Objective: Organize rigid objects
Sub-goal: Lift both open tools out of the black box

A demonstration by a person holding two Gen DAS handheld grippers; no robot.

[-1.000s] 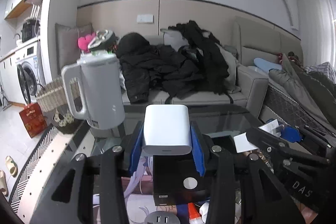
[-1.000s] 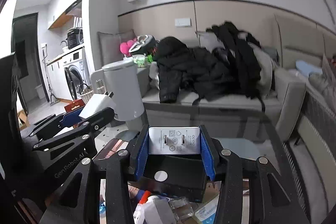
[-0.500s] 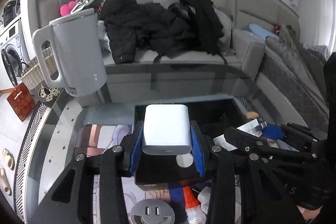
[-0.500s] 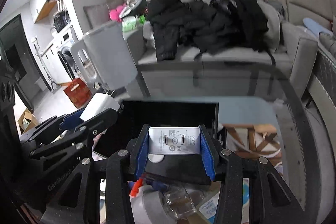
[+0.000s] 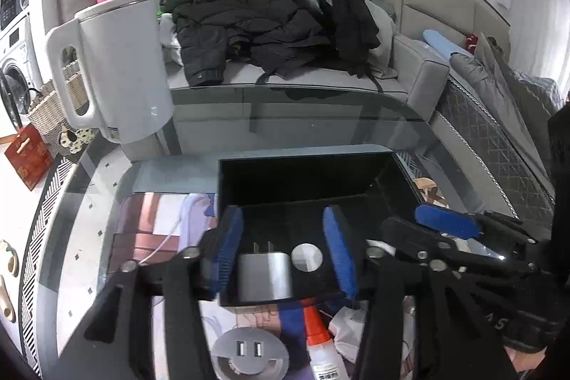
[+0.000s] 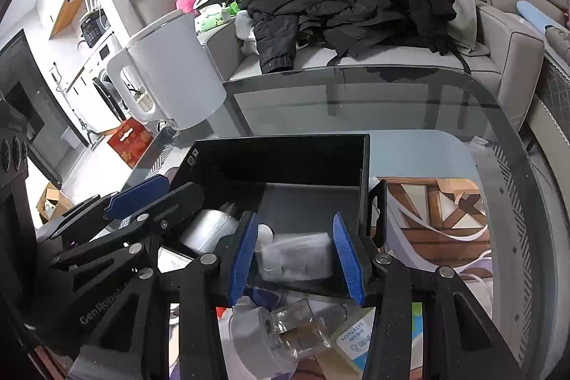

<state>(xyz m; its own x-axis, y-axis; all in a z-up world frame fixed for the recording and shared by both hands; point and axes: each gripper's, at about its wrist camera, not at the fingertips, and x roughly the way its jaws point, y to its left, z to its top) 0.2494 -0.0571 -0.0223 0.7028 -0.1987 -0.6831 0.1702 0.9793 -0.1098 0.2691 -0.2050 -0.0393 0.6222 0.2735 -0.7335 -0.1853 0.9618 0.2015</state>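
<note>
Left wrist view: my left gripper (image 5: 283,250) has its blue-padded jaws spread apart over the matte black rectangular box (image 5: 299,173) on the glass table (image 5: 89,202). A white charger plug with two metal prongs (image 5: 264,275) lies loose on the box floor between them. On the right wrist view, the right gripper (image 6: 297,259) is parted too, around a blurry white charger block (image 6: 297,255) in that box; I can't tell if it touches the pads.
</note>
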